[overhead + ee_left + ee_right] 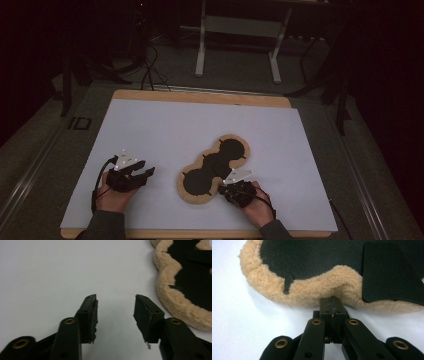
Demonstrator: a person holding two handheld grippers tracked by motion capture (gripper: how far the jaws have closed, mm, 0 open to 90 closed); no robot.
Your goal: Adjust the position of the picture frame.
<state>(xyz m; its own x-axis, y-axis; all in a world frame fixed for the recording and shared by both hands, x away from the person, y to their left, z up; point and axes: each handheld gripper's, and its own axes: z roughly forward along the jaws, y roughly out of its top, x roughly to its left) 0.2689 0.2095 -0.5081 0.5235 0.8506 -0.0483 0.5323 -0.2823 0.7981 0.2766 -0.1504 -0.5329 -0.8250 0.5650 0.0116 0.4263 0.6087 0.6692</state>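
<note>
On the white table (165, 125) lies a flat pad (214, 169) shaped like two joined rounds. Its face is black and its border is tan fleece; small black tabs cross the border. It sits right of the middle, slanting from near to far. The right gripper (332, 305) has its jaws pressed together with the tips at the fleece edge. The left gripper (115, 306) rests wide apart beside the pad, holding nothing.

A white sheet (165, 135) covers the wooden worktop (200, 96). At twelve o'clock beyond it, a white-legged stand (239, 45) and black cables (149, 70) sit on grey floor (40, 150).
</note>
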